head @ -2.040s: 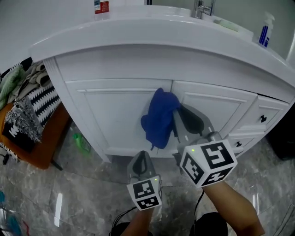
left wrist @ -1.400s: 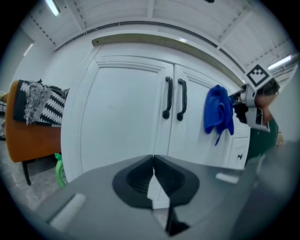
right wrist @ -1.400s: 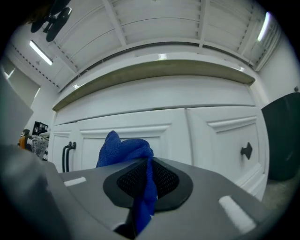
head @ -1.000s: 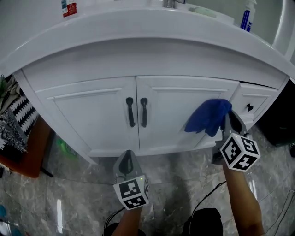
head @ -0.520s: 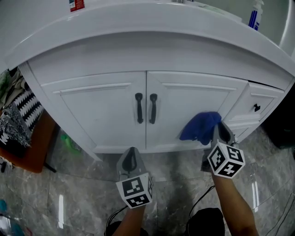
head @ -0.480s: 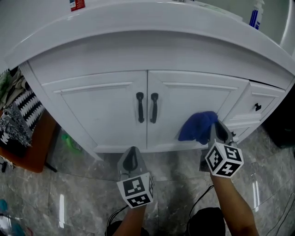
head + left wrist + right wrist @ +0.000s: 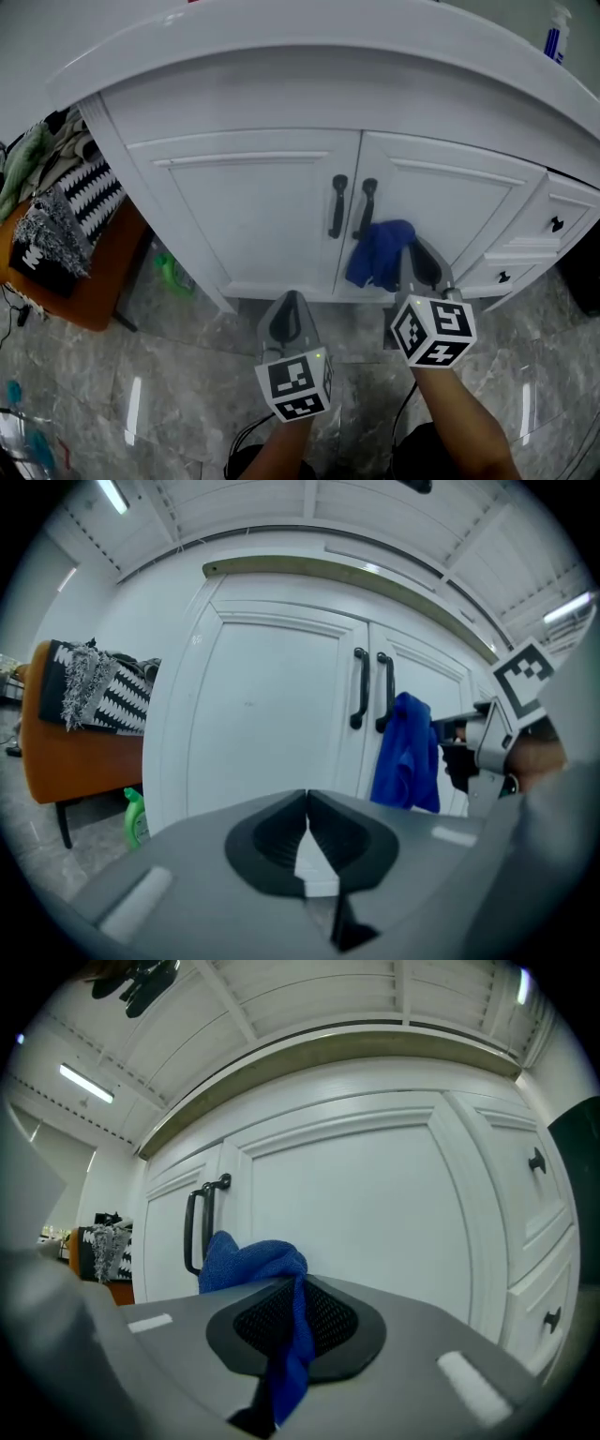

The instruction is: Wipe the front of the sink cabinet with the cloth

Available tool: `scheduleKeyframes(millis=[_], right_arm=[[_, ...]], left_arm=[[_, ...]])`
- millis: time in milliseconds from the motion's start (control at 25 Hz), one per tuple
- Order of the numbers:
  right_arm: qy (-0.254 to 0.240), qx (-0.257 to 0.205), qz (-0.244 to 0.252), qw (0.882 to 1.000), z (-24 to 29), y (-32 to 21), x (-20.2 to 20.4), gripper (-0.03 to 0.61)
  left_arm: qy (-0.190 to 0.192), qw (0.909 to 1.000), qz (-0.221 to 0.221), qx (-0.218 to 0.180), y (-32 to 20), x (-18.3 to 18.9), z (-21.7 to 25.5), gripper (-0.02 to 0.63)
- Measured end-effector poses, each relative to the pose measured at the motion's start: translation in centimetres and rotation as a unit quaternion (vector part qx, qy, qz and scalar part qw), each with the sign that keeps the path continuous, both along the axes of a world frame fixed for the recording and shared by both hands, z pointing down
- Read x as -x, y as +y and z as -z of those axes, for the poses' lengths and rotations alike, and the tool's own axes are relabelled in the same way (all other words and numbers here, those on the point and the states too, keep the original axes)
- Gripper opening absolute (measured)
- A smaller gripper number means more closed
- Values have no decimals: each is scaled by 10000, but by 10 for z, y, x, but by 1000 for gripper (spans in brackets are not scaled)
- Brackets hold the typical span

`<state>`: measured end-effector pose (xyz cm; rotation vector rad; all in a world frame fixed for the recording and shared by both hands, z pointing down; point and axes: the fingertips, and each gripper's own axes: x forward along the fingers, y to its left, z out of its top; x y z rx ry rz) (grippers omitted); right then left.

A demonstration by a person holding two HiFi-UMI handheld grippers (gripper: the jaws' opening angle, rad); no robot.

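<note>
The white sink cabinet (image 7: 253,211) has two doors with black handles (image 7: 337,206) at the middle. A blue cloth (image 7: 377,253) is pinched in my right gripper (image 7: 412,258) and presses against the lower part of the right door (image 7: 375,1222), just right of the handles (image 7: 195,1227). The cloth (image 7: 258,1269) bunches ahead of the jaws and hangs down between them. My left gripper (image 7: 289,314) is shut with nothing in it, held low before the cabinet base. In the left gripper view the cloth (image 7: 405,752) hangs right of the handles (image 7: 359,688).
An orange chair (image 7: 80,281) with black-and-white fabric (image 7: 56,220) stands left of the cabinet. A green bottle (image 7: 169,272) sits on the grey marble floor (image 7: 141,394) beside the cabinet's left corner. Small drawers with black knobs (image 7: 557,225) lie at the right. A spray bottle (image 7: 555,37) stands on the countertop.
My right gripper has carried the cloth leftward along the lower right door, from near the drawers to beside the handles. The head view has shifted. The left gripper stays low.
</note>
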<state>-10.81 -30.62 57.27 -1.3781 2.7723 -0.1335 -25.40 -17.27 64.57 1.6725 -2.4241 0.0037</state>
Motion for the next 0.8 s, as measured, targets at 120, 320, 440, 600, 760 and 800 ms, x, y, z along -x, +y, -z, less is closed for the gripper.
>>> scheduleKeyframes(millis=[120,320,440,600,760,800], right_arm=[[-81,-78,229,9997,5,11,21,28],[-287,-241,239,9990,14,27,29,26],[-369,-314,286,9984,15,37,33,26],[-577,-340,379,9970,16,48,36,26],[-499,-585,684,9947,18,65,51,27],[-423,-688,802,9935,19,70,57,28]], left_arm=[[55,9999,75,-54,6,7,2,12],[88,9999,129,-45,10,14,0,12],[101,9998,160,-26,12,18,-2,12],[106,9998,177,-71,14,23,2,12],[237,9993,273,-121,18,29,1,12],[254,9992,283,-135,18,29,2,12]])
